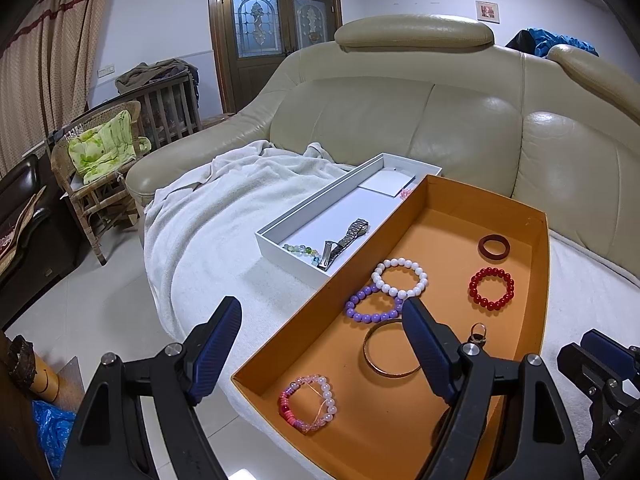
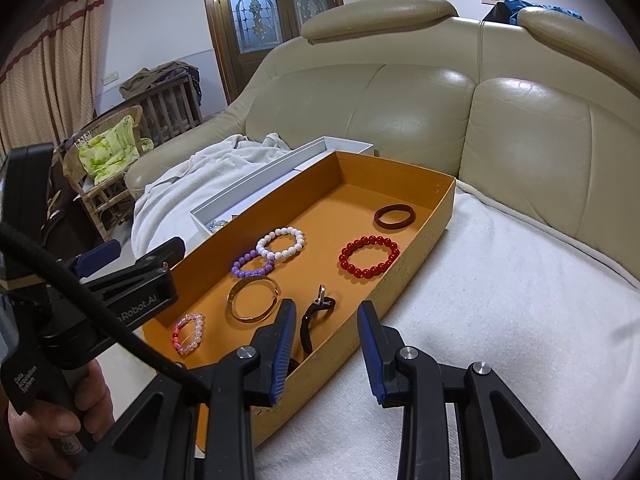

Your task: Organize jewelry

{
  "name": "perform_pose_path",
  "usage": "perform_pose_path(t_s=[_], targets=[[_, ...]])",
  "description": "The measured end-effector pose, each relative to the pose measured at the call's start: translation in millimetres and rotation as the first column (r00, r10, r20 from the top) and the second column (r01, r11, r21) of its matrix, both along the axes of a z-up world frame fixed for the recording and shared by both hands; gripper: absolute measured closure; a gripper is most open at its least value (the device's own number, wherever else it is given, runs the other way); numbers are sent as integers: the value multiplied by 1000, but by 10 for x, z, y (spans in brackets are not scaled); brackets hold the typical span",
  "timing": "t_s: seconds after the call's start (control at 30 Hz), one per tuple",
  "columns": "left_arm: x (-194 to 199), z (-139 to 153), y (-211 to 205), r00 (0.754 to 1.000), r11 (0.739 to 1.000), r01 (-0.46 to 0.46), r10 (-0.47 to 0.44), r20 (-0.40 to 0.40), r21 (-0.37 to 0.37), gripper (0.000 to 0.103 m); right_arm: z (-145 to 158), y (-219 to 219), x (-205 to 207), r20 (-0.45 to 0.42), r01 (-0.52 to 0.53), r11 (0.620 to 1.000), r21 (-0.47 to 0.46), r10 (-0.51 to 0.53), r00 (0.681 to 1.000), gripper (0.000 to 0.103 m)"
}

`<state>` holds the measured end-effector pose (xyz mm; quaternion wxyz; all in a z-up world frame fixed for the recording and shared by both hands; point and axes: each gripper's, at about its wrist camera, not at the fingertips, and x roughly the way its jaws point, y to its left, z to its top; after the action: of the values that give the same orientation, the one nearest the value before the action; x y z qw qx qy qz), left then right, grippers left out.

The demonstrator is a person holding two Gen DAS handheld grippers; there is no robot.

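Orange tray [image 1: 536, 248] on towel-covered sofa, bead bracelets and gold bangle [image 1: 390, 354] inside it, watch [image 1: 352, 236] in white box [image 1: 304, 208] just beside tray, left gripper [image 1: 320, 320] wide apart and empty over tray's near-left wall, right gripper [image 2: 326, 316] partly open, empty, straddling tray's near-right wall

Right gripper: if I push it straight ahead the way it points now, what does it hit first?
Probably the near right wall of the orange tray, which runs between the open right gripper fingers. Depth is unclear; slightly higher, it would clear the wall toward the red bead bracelet.

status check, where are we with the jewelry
Left gripper and right gripper jaws open, empty. Bracelets loose in orange box; watch in white tray. Nothing blocking.
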<state>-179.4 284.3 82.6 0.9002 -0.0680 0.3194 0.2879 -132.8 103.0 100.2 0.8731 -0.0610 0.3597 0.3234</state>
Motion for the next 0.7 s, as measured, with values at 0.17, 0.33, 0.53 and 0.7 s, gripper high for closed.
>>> perform_pose_path(t_s=[0.17,0.33,0.53,0.7], targets=[[-2,3,-13,1000,1000,1,-1,-4,2,20,9,-2,-4,2,-3,1000,-1,3,1000,67],[2,-4,2,1000,1000,-4,4,-9,-4,20,12,-5,1,-1,1,1000,1,-1,1000,67],[11,-13,6,1000,1000,-6,6,-10,-4,20,14,2,5,-2,2,1000,1,-2,1000,67],[10,-13,8,1000,1000,-7,7,-9,-4,20,19,19,11,-2,1,1000,2,-1,1000,67]])
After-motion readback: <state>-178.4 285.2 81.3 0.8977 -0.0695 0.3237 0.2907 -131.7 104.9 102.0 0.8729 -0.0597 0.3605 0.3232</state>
